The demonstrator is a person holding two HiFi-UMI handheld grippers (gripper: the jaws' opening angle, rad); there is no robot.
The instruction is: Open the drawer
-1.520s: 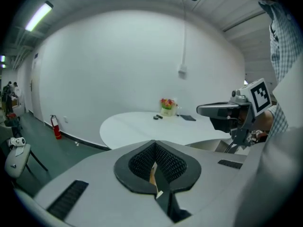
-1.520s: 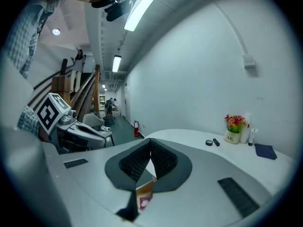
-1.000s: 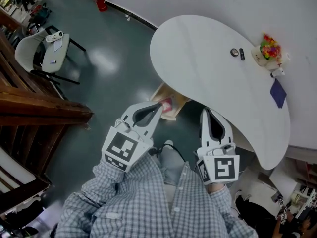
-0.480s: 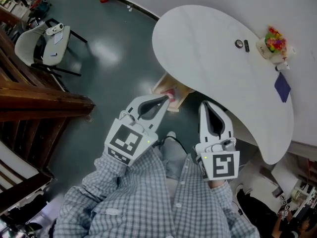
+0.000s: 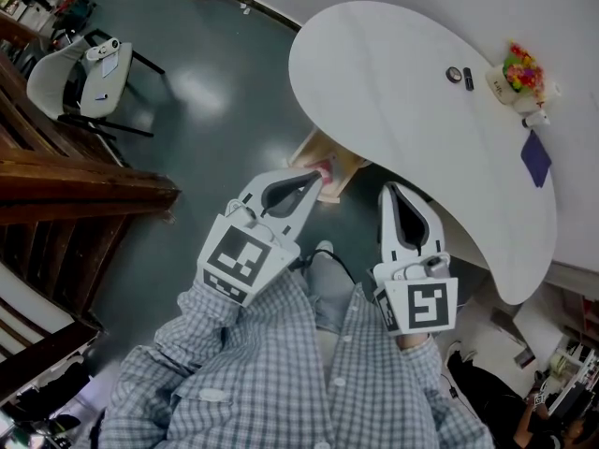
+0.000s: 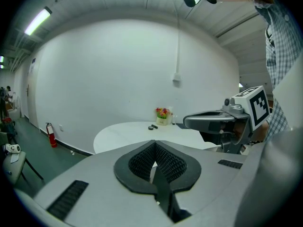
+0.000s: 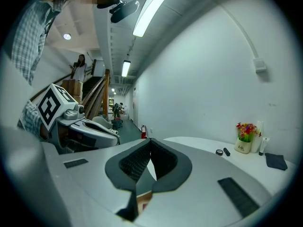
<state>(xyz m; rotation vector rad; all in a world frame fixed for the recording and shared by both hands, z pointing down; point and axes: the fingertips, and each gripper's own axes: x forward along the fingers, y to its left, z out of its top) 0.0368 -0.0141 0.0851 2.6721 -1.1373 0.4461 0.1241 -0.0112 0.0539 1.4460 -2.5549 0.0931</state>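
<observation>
A light wooden unit (image 5: 329,160) with something pink on it stands on the floor, half hidden under the edge of the white rounded table (image 5: 402,110); I cannot make out a drawer front or handle. My left gripper (image 5: 318,178) is held in the air with its tip over the unit's near corner, jaws shut and empty. The left gripper view shows its pads (image 6: 163,161) meeting, with the table (image 6: 128,134) beyond. My right gripper (image 5: 390,191) hangs by the table's near edge, shut, nothing in it. Wood (image 7: 143,200) shows below its closed jaws.
A chair with a white seat (image 5: 84,78) and a dark wooden staircase (image 5: 84,190) stand at the left. On the table's far end are a flower pot (image 5: 520,71), two small dark items (image 5: 460,76) and a dark blue cloth (image 5: 535,157). A person (image 7: 79,70) stands on the stairs.
The head view has drifted slightly, so the table sits a little higher in frame. Both grippers keep their places and stay shut.
</observation>
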